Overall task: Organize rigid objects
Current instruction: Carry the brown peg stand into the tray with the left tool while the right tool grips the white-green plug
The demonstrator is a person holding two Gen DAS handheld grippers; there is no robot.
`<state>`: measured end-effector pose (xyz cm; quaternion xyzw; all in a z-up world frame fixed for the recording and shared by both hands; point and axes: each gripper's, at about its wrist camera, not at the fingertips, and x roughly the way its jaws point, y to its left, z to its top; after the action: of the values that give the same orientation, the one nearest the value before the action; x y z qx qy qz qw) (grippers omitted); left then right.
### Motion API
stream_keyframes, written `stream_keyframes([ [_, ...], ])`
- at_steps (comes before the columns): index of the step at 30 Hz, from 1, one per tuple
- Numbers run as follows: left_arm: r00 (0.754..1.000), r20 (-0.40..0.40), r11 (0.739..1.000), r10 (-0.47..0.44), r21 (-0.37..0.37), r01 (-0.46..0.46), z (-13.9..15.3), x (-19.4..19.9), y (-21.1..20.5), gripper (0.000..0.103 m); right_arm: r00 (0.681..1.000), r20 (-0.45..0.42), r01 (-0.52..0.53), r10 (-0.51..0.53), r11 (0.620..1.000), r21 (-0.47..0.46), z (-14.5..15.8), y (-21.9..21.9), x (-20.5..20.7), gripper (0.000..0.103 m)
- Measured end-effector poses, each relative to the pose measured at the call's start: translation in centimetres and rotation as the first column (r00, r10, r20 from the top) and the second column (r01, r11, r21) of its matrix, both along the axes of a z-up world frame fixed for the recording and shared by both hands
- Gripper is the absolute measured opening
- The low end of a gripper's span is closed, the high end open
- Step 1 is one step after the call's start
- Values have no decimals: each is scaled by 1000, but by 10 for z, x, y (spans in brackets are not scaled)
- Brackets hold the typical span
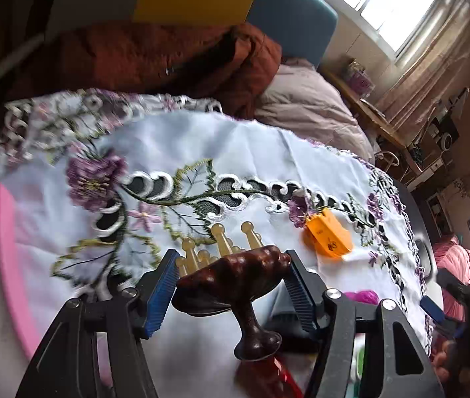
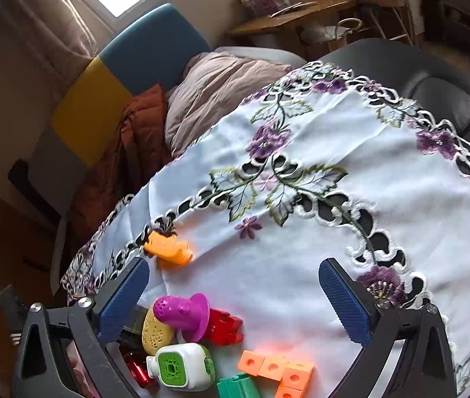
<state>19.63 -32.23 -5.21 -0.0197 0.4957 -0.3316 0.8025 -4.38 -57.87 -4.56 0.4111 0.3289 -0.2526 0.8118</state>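
My left gripper [image 1: 230, 277] is shut on a dark brown wooden massager [image 1: 235, 278] with amber knobbed prongs [image 1: 218, 242], held above the embroidered white tablecloth [image 1: 241, 152]. An orange plastic piece [image 1: 329, 233] lies on the cloth ahead to the right; it also shows in the right wrist view [image 2: 168, 248]. My right gripper [image 2: 231, 298] is open and empty above the cloth. Below it lie a magenta mushroom-shaped piece [image 2: 185, 313], a yellow oval piece [image 2: 155, 331], a red piece [image 2: 226, 326], a white and green device [image 2: 182, 364], orange cubes [image 2: 278, 369] and a green block [image 2: 238, 386].
A pink-edged box [image 1: 3, 232] stands at the left of the cloth. A bed with rust and mauve quilts [image 1: 185, 56] lies beyond the table. A black chair [image 2: 440, 99] stands at the far right. A wooden desk [image 2: 301, 16] is by the window.
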Motion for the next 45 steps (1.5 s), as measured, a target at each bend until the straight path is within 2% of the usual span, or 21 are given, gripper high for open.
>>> stream_keyframes([
  [6, 997, 80, 1000, -21, -11, 22, 26, -40, 33, 64, 995, -43, -85, 86, 996, 16, -7, 10, 14, 103],
  [10, 996, 87, 999, -29, -16, 31, 29, -72, 58, 64, 991, -57, -119, 119, 993, 4, -7, 16, 18, 103],
  [15, 996, 87, 999, -29, -26, 32, 32, -104, 94, 64, 975, -29, -219, 221, 973, 69, -12, 31, 25, 103],
  [17, 996, 90, 999, -29, -25, 31, 32, -114, 107, 64, 949, -11, -312, 314, 945, 94, -13, 47, 32, 103],
  [21, 997, 77, 999, -20, -37, 22, 31, -125, 132, 64, 860, -100, -501, 500, 865, 15, -4, 87, 54, 103],
  [24, 999, 53, 998, 11, -61, -7, 27, -130, 150, 64, 817, -160, -556, 553, 830, 30, -13, 100, 68, 103],
  [27, 999, 41, 997, 31, -75, -28, 25, -134, 162, 64, 785, -217, -575, 581, 813, 95, -30, 108, 74, 103],
  [31, 998, 48, 996, 41, -84, -37, 28, -138, 180, 64, 762, -135, -605, 634, 770, 204, -29, 126, 61, 103],
  [33, 997, 50, 995, 52, -91, -47, 29, -140, 188, 64, 727, -88, -647, 681, 723, 242, -23, 143, 52, 103],
  [34, 997, 49, 994, 59, -94, -54, 29, -140, 193, 64, 706, -91, -671, 702, 705, 230, -18, 153, 48, 103],
  [35, 997, 45, 993, 65, -97, -60, 28, -139, 197, 64, 697, -112, -682, 709, 702, 202, -13, 159, 44, 103],
  [38, 995, 31, 991, 92, -104, -89, 24, -139, 208, 64, 681, -239, -704, 693, 709, 49, 1, 171, 39, 103],
  [40, 993, 23, 988, 112, -109, -108, 22, -138, 215, 64, 654, -335, -727, 678, 686, -30, 3, 177, 43, 101],
  [43, 991, 28, 986, 131, -112, -128, 23, -139, 226, 64, 593, -462, -778, 659, 617, -117, -3, 190, 52, 90],
  [45, 989, 35, 984, 143, -109, -139, 24, -139, 232, 64, 555, -557, -807, 618, 561, -182, -8, 194, 57, 88],
])
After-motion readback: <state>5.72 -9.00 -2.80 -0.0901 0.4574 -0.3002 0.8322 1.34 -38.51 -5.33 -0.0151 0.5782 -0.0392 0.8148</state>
